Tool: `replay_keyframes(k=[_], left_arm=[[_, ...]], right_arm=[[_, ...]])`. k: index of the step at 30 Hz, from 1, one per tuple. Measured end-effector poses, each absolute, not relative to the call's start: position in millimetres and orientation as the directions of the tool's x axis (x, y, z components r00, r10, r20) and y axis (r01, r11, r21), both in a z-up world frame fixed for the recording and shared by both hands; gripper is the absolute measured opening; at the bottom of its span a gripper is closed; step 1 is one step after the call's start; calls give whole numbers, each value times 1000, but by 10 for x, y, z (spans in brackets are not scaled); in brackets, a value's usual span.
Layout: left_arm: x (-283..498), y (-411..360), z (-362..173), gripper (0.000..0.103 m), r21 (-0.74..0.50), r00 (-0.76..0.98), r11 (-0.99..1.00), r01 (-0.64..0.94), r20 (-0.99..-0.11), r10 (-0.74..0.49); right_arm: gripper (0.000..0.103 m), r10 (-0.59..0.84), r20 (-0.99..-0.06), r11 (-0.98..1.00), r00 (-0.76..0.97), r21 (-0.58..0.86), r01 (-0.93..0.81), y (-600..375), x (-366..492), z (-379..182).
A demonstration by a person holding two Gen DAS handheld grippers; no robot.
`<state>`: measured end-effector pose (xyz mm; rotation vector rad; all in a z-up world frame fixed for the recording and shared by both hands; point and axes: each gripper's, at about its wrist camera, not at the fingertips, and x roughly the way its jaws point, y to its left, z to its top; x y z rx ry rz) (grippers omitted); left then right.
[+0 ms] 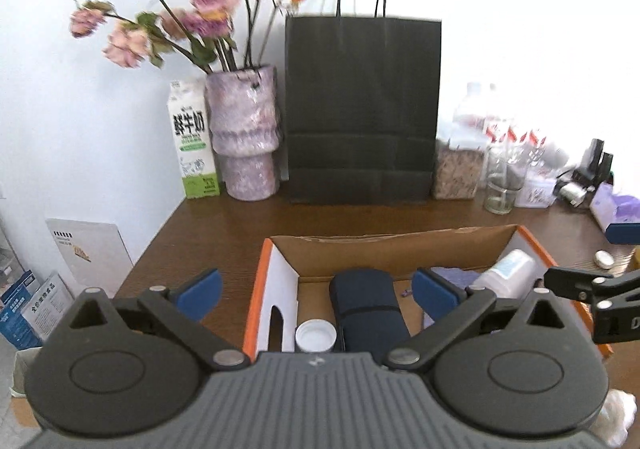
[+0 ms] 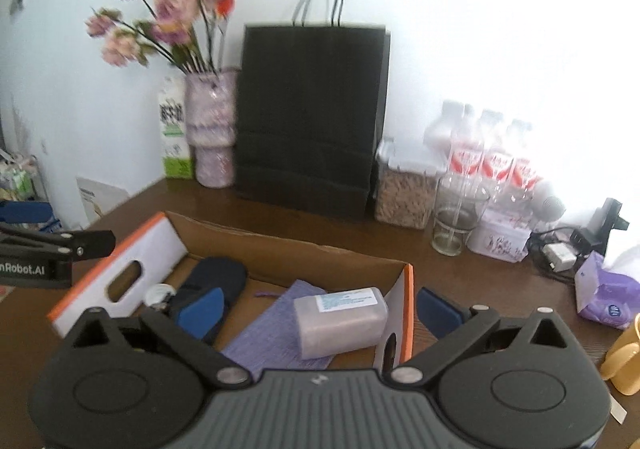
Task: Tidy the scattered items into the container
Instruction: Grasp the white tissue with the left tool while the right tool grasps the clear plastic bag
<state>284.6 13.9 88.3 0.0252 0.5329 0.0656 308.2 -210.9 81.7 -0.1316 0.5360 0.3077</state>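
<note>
The left gripper (image 1: 316,295) hangs with jaws spread wide and nothing between them, above the near edge of the open cardboard box with orange-trimmed white ends (image 1: 394,245). The right gripper (image 2: 318,309) is likewise released and empty, over the box's right end. Inside the box, ahead of the left gripper's fingers, lie a dark navy soft pouch (image 1: 366,309) and a white round cap (image 1: 316,335); between the right gripper's fingers sit a frosted plastic bottle with a blue label (image 2: 340,319) on a purple woven cloth (image 2: 276,325).
</note>
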Motion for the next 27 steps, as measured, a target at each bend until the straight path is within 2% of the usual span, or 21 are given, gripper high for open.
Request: replay_keyframes(k=[8,13,21,27], left_arm=[[2064,255,888,103,13,907,997,-77,-414,75],[1699,322,770,103,18,912,995,-101,-397,100],[1288,345,484,103,31,897,993,-115,-427,117],[1092,355,205,103,-6,866,995,-98,-493,83]], right_arm=[[103,304,-427,935,852,-36,-352,-2311,2228,854],[103,305,-423,935,853,-39,-354,-2399,1815,664],[103,266,-464,953,845,-3,-302,-2505,1352,264],[103,237,-499,967,834,37,-253,-2603,1154,25]])
